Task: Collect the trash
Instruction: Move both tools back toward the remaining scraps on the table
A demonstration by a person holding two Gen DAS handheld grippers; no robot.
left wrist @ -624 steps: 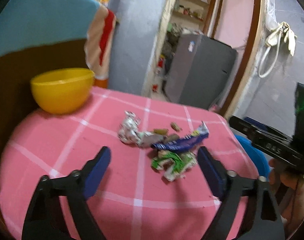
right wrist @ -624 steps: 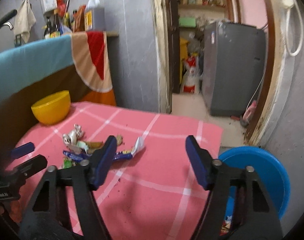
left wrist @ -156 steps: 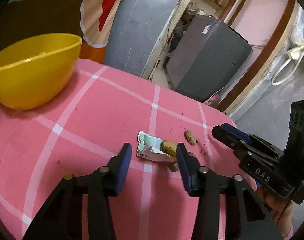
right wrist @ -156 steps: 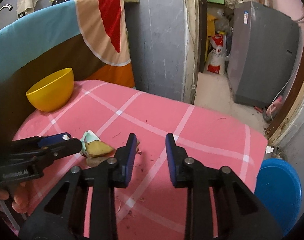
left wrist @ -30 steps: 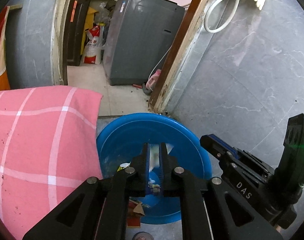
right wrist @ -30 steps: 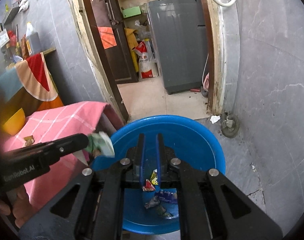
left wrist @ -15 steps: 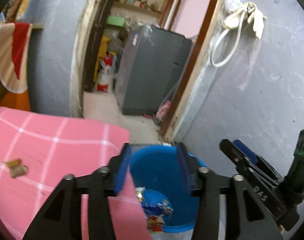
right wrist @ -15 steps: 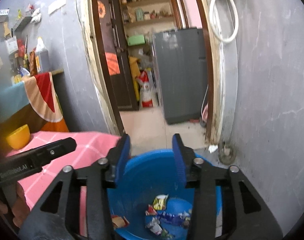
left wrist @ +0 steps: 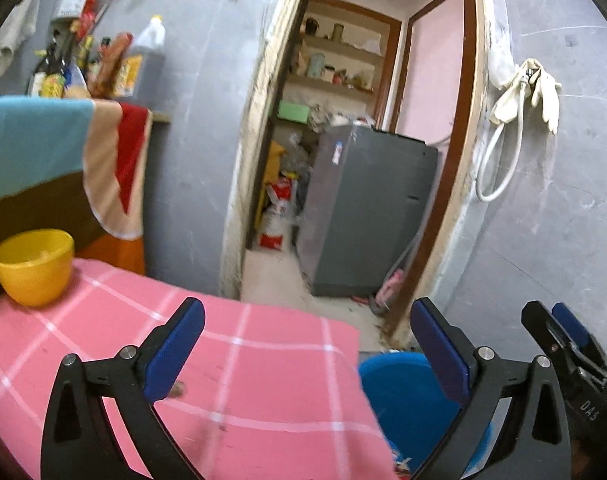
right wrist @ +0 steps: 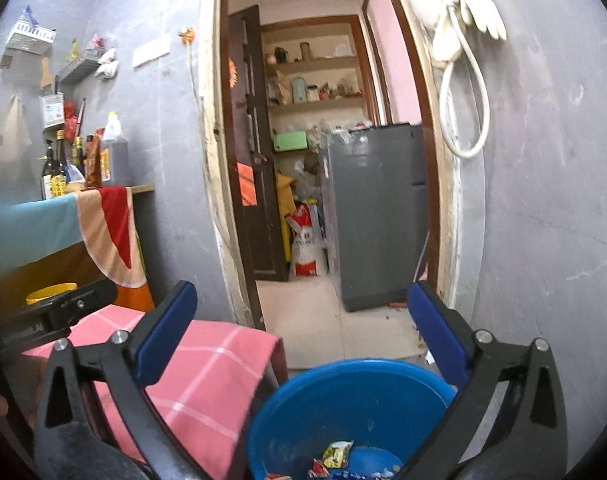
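Both grippers stand with their jaws spreading wide and nothing between them. In the right wrist view the right gripper [right wrist: 301,330] frames the doorway, with the blue tub [right wrist: 335,412] directly below and in front of it; wrappers [right wrist: 335,456] lie on the tub's floor. The left gripper [left wrist: 307,354] points over the far corner of the table's pink checked cloth [left wrist: 263,392], and the same blue tub [left wrist: 399,396] sits on the floor just past the cloth's right edge, low between its fingers.

What the next move turns on is a small brown scrap [left wrist: 177,389] on the pink cloth, partly hidden behind the blue pad of the left gripper's left finger [left wrist: 171,350]. It looks like a leftover bit of trash, though only a sliver shows and its shape and long axis cannot be told. It lies low and to the left of the left gripper's midline, close under that finger, so the left gripper is plainly the nearer tool; the right gripper hangs over the tub, away from the table, with the left gripper's black body [right wrist: 51,312] between it and the cloth. To take the scrap, the left gripper would probably need to swing left and tip down. A yellow bowl [left wrist: 33,266] stands at the cloth's far left corner, well apart from the scrap.
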